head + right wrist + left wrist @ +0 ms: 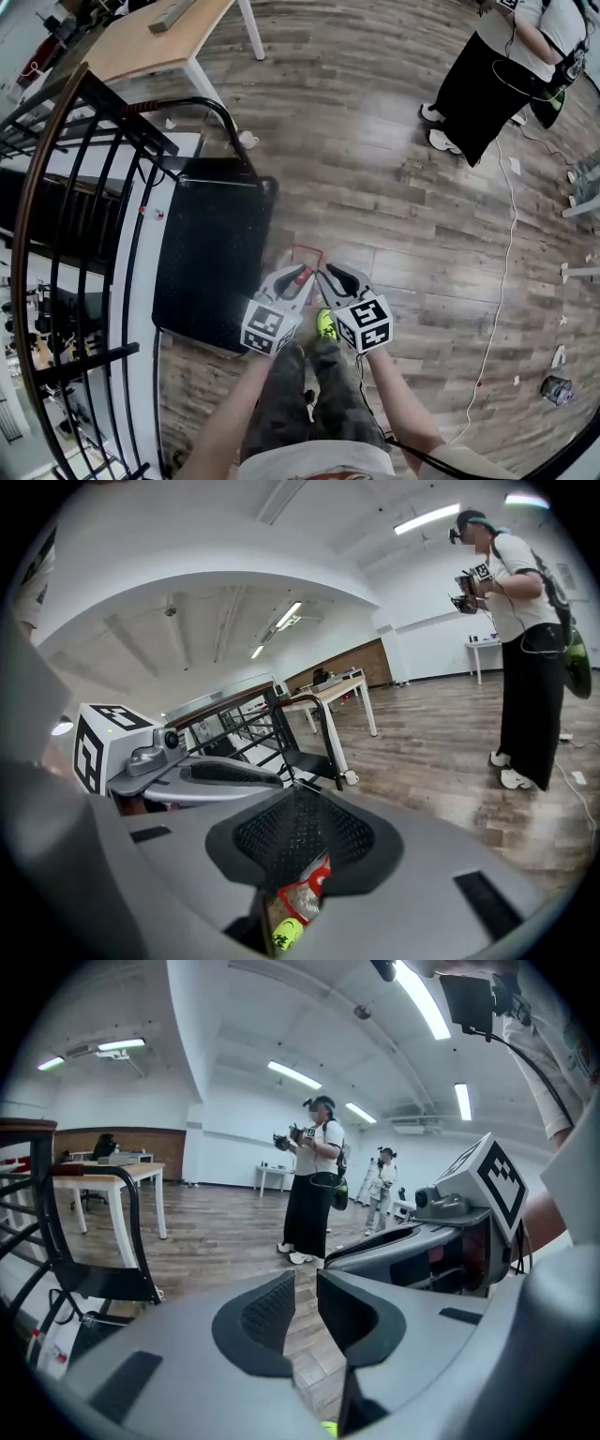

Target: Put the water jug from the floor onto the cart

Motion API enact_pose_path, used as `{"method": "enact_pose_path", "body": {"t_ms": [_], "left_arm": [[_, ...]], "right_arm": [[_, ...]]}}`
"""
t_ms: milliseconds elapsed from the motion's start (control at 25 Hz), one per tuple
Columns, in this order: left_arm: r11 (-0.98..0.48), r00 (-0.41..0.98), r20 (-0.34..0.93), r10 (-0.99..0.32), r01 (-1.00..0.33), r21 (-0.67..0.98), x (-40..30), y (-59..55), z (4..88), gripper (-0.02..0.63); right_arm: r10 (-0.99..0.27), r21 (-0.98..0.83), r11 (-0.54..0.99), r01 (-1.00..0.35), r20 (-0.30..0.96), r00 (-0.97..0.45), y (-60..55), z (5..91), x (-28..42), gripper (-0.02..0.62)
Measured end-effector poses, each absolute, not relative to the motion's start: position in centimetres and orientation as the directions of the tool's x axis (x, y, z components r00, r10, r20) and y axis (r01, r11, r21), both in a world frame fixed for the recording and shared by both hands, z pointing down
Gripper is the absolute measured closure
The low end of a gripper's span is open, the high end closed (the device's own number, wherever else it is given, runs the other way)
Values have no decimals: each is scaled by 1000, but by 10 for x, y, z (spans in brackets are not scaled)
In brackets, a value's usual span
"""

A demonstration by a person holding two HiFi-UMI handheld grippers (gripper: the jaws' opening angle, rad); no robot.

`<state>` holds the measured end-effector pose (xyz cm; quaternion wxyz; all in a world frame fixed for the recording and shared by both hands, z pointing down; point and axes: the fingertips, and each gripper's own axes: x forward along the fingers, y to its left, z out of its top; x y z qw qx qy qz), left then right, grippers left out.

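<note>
Cannot make out the water jug in any of the three views, so cannot place it against either pair of fingers. Holding the left gripper (pixel 298 275) and the right gripper (pixel 330 274) side by side, low over the plank floor (pixel 394 206), tips close together above a red taped square (pixel 307 249). Have the left fingers (pixel 267 1312) parted by a narrow slit, only floorboards in the gap, grasping nothing. Seeing the right fingers (pixel 300 832) nearly one behind the other, so hard to judge; seem parted a crack too, with red tape and a yellow-green shoe (pixel 325 324) showing through low down, nothing clamped. Just left of the left gripper, find the cart (pixel 211 253): a black flat deck with a black hoop handle (pixel 225 120) at its far end, standing beside a dark railing (pixel 84 187). Beyond it, a wooden surface (pixel 159 37) on white legs. At far right, well apart from both grippers, another person (pixel 497 66) standing on the boards.
</note>
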<state>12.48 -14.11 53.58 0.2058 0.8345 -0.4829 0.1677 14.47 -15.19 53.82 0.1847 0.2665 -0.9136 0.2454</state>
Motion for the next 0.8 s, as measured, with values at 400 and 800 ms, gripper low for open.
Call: {"method": "enact_pose_path", "body": {"t_ms": [400,800], "left_arm": [[-449,475,517,-712,-874,185,102,-173,651,557],[-438,406,575,-711,-894,91,86,-180,739,543]], "right_arm": [[-405,-336,710,-619,525,-749,-183,650,124,515],[-420,-293,701,-650,568,-708,-184,737,111,514]]}}
